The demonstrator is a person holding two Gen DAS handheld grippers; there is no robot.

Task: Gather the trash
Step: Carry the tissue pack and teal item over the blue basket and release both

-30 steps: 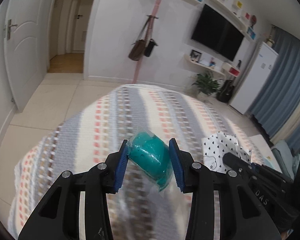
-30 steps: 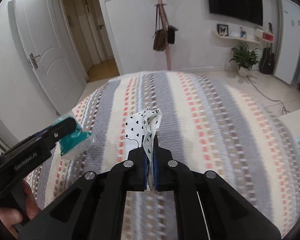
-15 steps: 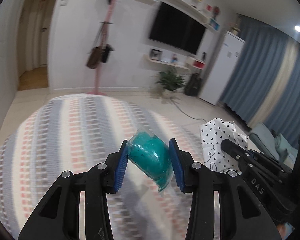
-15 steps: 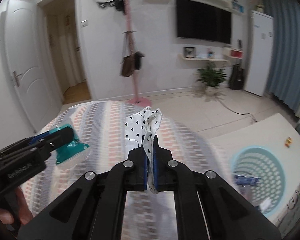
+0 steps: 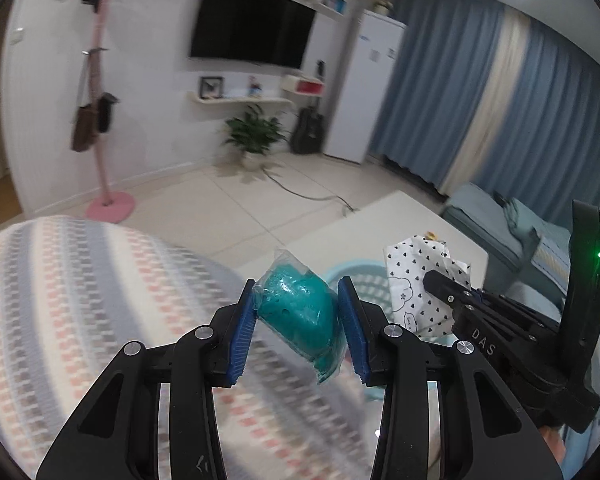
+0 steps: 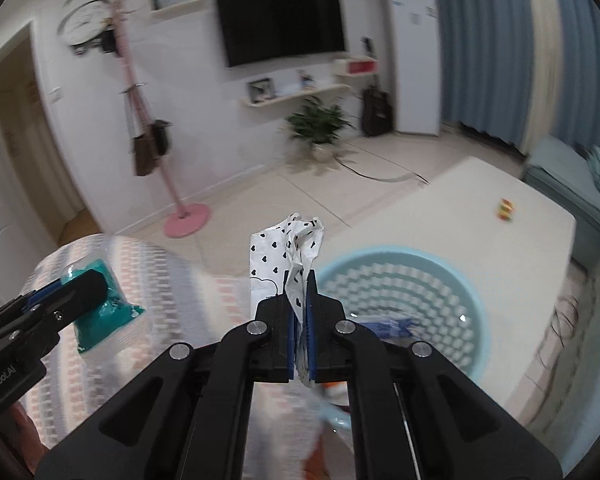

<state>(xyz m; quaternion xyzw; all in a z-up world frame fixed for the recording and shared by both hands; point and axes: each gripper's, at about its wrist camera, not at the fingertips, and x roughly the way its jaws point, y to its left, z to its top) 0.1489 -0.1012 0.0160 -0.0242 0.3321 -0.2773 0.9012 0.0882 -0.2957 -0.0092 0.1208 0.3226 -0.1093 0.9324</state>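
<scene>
My left gripper [image 5: 298, 312] is shut on a teal packet in clear plastic [image 5: 300, 312], held in the air above the striped bedcover [image 5: 80, 300]. It also shows at the left of the right wrist view [image 6: 104, 312]. My right gripper [image 6: 299, 312] is shut on a crumpled white wrapper with black hearts [image 6: 288, 256], which also shows in the left wrist view [image 5: 416, 284]. A light blue perforated basket [image 6: 400, 280] stands just right of and below the right gripper, with some trash inside. Its rim peeks out behind the teal packet [image 5: 364, 276].
A low white table [image 6: 480, 216] with a small coloured object [image 6: 505, 209] stands behind the basket. A pink coat stand [image 6: 180, 208], a potted plant [image 6: 320, 128], a guitar [image 6: 376, 110], a blue sofa [image 6: 572, 176] and a floor cable [image 6: 380, 176] are further off.
Both grippers have swung right, away from the bed and towards the basket, still holding their items. The basket has come into the left wrist view and looms larger in the right wrist view.
</scene>
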